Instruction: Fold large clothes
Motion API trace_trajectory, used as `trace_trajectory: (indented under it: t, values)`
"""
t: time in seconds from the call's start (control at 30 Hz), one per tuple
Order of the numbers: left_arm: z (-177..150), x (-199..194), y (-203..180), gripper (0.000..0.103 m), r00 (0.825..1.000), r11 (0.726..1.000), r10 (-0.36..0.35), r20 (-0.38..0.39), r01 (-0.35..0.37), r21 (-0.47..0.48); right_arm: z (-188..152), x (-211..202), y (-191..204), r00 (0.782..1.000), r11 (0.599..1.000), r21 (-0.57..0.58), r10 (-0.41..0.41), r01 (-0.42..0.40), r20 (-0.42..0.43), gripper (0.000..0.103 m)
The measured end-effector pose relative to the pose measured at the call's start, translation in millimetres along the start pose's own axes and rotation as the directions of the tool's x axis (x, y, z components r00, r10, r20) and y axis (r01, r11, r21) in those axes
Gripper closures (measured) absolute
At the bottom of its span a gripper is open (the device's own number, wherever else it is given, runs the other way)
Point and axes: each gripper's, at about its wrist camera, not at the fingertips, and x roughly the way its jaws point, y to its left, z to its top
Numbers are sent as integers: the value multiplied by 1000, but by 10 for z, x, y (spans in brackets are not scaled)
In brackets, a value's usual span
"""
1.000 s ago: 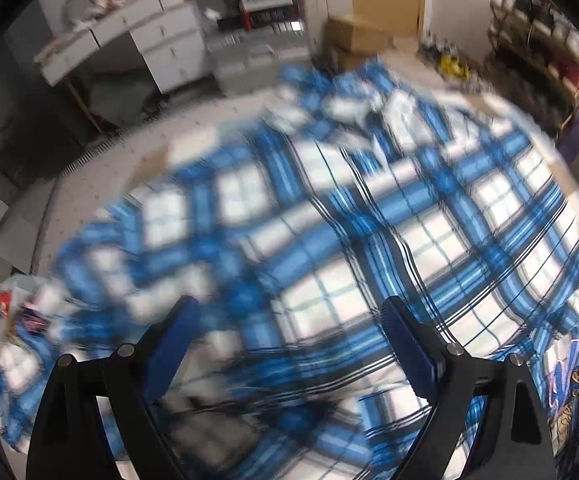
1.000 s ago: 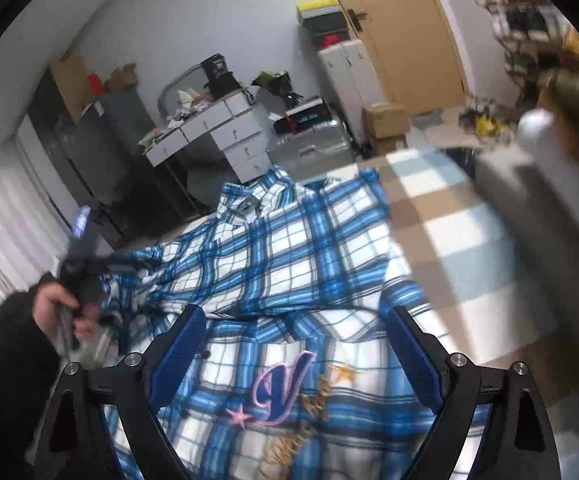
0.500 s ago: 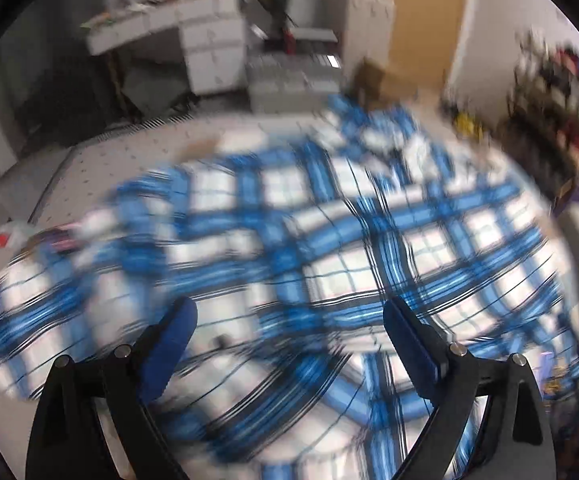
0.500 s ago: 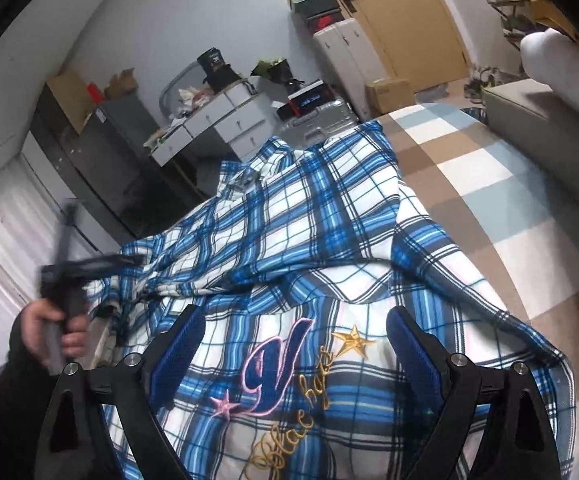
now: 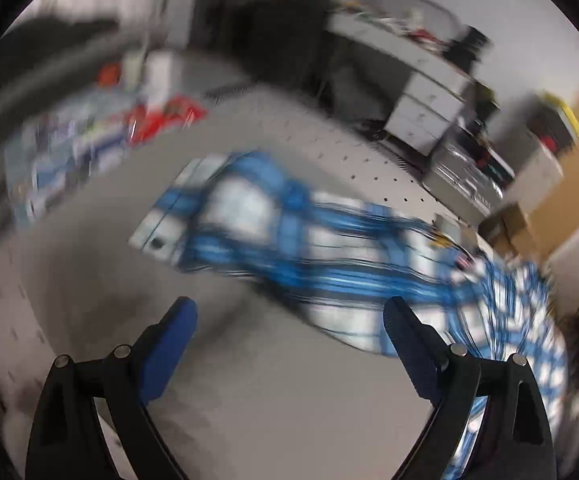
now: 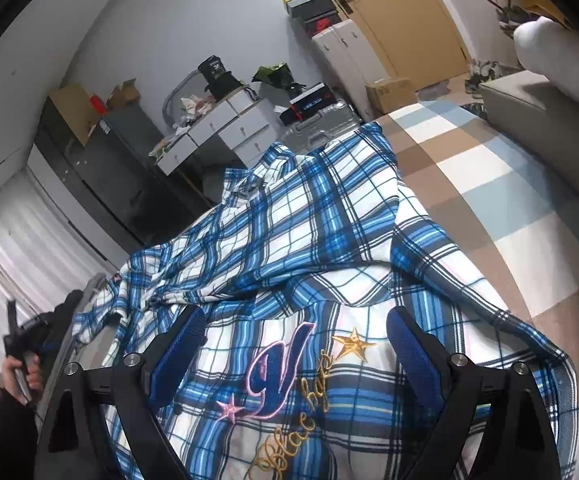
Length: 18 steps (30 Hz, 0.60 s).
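Frankly, the left wrist view is smeared with motion blur, so only a blue-and-white plaid sleeve point(image 5: 273, 236) of the shirt point(image 6: 297, 248) can be made out, stretched across a pale dotted surface point(image 5: 289, 392), while the room behind is a wash of colour. Both claws are spread wide with nothing between the fingers: the left gripper point(image 5: 289, 316) hangs over bare surface beside the sleeve, and the right gripper point(image 6: 293, 320) hovers above the embroidered letter point(image 6: 275, 376) (pink-edged, with gold stars) of the shirt spread on the bed.
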Motion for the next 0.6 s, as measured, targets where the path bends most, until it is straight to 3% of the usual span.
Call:
trace_trajectory:
  t: [0.1,0.2,0.37,0.47,0.5,0.53,0.57,0.6]
  values:
    - [97,267,258,11,996,986,-69,-52,61,-153,-9,-3,20,1000,1000,-9,-10,10,0,10]
    - [152,406,245,11,994,980,-80,-76,65,-187,-19,-13,49,1000,1000,-24,-18,18,5,10]
    - [321,439,185,12,996,976,24,-82,-41,-214,-27,-4,79,999,999,-40,-34,34,3,10]
    - [388,529,134,13,978,963,193,-76,-204,-178,-25,-4,79,999,998,-40,-38,38,5,10]
    - [393,560,82,16,967,956,246,-69,-254,-146,-24,-5,76,999,999,-39,-38,38,6,10]
    - [391,580,29,32,948,943,314,-58,-318,-101,-24,-7,73,999,999,-38,-38,38,8,10]
    - [384,593,10,55,932,930,360,-41,-362,-64,-21,-11,69,999,999,-36,-38,38,9,10]
    - [389,603,-4,66,927,926,374,-20,-374,-42,-20,-12,63,999,999,-34,-36,37,9,10]
